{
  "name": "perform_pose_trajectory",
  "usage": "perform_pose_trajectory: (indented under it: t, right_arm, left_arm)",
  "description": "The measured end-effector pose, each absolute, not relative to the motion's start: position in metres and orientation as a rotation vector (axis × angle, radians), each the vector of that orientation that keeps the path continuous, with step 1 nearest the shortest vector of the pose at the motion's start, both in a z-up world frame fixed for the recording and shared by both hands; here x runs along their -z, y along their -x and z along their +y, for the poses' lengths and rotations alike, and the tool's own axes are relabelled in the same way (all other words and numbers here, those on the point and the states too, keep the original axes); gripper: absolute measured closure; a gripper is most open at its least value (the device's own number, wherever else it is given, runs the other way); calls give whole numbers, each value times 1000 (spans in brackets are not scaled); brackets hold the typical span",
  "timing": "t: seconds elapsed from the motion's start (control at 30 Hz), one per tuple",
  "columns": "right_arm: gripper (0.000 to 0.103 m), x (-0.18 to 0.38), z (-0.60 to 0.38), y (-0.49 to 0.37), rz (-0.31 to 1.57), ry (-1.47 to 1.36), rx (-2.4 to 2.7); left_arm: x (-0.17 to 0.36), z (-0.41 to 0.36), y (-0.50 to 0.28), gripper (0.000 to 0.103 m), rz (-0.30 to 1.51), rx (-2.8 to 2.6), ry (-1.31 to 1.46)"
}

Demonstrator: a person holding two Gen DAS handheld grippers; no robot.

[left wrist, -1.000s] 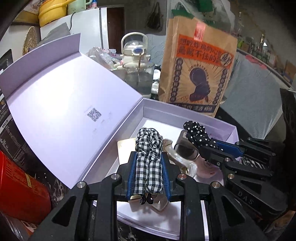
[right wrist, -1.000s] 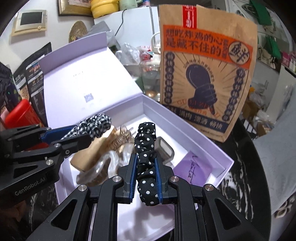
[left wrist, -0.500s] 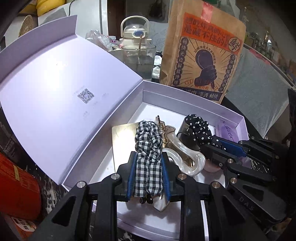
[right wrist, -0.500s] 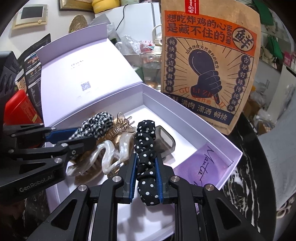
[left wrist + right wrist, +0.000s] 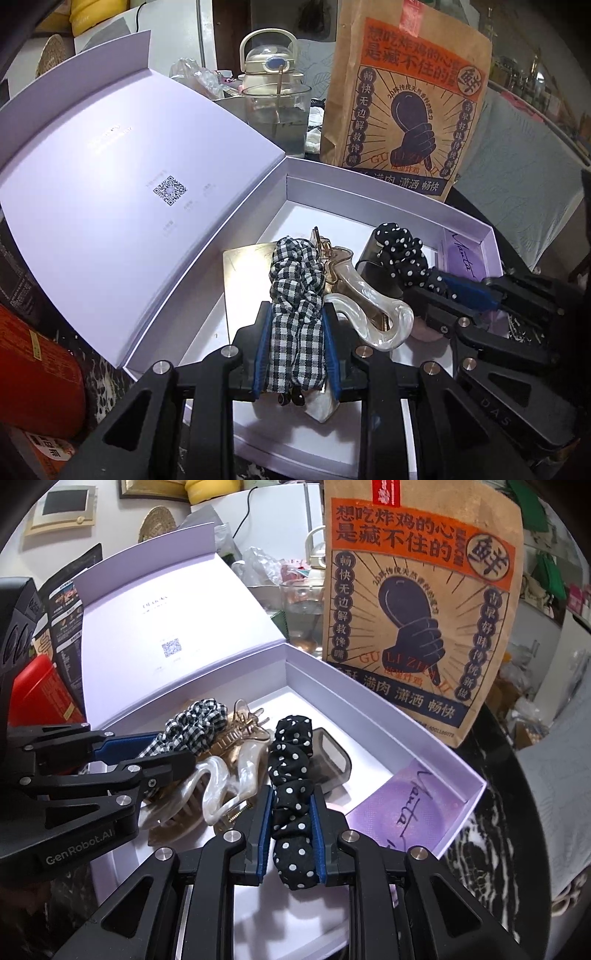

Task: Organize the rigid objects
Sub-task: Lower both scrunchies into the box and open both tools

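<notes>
An open lilac box [image 5: 388,188] lies below both grippers. My left gripper [image 5: 295,314] is shut on a black-and-white checked scrunchie [image 5: 295,280] over the box's left half. In the right wrist view it is the left gripper [image 5: 173,751] at the left edge. My right gripper [image 5: 292,794] has a black polka-dot scrunchie [image 5: 290,753] between its pads. The pads still touch the fabric while the jaws are opening. A pearly claw clip [image 5: 229,782], a gold clip [image 5: 236,738] and a dark grey clip [image 5: 332,757] lie in the box between the two scrunchies.
The box lid [image 5: 110,184] stands open to the left. A purple card [image 5: 406,801] lies in the box's right end. Behind the box stand a brown paper bag [image 5: 402,103], a glass beaker [image 5: 277,118] and a kettle [image 5: 266,55]. A red tin [image 5: 33,376] sits at the left.
Both grippers have eased slightly further over the box, each still holding its scrunchie. The pearly clip now shows more fully between them.
</notes>
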State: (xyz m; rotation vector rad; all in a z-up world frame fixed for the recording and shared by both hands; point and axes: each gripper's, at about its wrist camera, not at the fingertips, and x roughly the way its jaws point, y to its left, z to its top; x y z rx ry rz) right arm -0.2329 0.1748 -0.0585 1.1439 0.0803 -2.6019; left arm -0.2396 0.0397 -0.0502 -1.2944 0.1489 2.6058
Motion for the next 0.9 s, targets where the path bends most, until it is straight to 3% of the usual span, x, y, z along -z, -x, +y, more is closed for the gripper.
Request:
perform_pose_trajectory:
  t: [0.47, 0.53, 0.7, 0.9]
  right_arm:
    - [63, 45, 182, 232, 74, -1135, 2623]
    - [63, 45, 183, 231, 79, -1137, 2621]
    - [58, 43, 187, 231, 69, -1137, 2625]
    - [51, 36, 192, 229, 59, -1133, 2626]
  left_arm:
    - [48, 53, 241, 75, 193, -2635, 1331]
    - [48, 55, 241, 69, 208, -2635, 1341]
    - [48, 54, 243, 34, 166, -2637, 1355]
    - [43, 55, 240, 33, 136, -2641, 1355]
